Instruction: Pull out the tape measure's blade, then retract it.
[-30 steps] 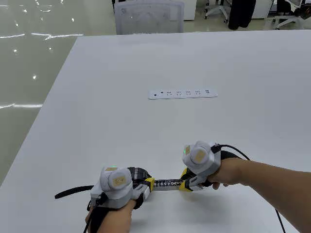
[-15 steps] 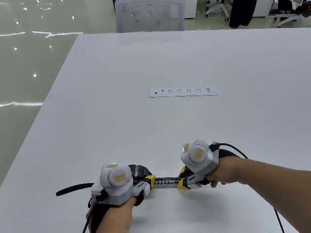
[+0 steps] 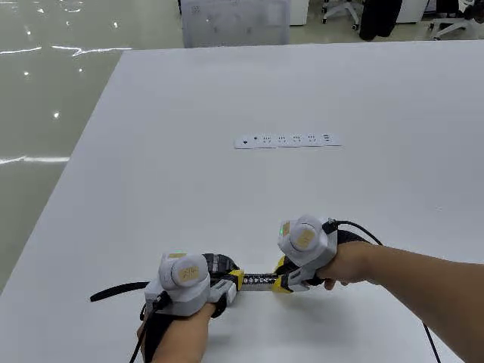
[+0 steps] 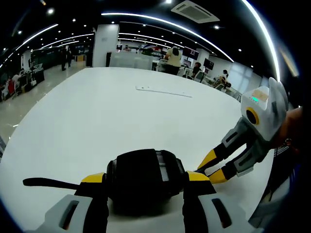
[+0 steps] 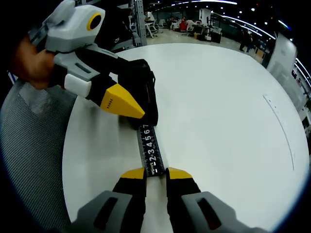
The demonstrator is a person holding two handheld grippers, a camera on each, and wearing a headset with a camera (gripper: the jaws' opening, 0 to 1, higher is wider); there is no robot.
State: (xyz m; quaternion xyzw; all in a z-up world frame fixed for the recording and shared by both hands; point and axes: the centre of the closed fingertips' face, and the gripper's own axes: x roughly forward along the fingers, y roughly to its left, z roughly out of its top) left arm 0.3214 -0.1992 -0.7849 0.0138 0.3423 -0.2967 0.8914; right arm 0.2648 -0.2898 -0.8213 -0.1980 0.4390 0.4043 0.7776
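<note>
In the head view, the tape measure (image 3: pixel 217 265) was low in the frame, a little left of the middle, on the near part of the white table (image 3: pixel 227 98). The left gripper (image 3: pixel 227 286) was clenched on it: in the left gripper view the two yellow-tipped jaws stood one on each side of the black body and pressed against it, at the bottom middle of that frame. A black strap (image 3: pixel 117 290) came out from the tape measure and lay flat on the table, pointing to the left edge of the frame. The blade (image 5: pixel 149 148) was drawn out only a short way. In the right gripper view it ran from the body, in the upper left part of the frame, down to the bottom middle, and the numbers 2 to 7 could be read on it. The right gripper (image 5: pixel 155 174) was grasping the end of the blade, with its yellow tips nearly together and the end between them. In the head view the two grippers were near each other, the right one just to the right of the left one and slightly higher in the frame, with the short blade between them. A hand held each gripper, and a black cable (image 3: pixel 359 229) went from the right gripper over the forearm. Higher in the frame, well apart from the grippers, a white power strip (image 3: pixel 287 140) lay on the table. A grey chair (image 3: pixel 234 23) stood behind the far edge of the table, at the top of the frame.
</note>
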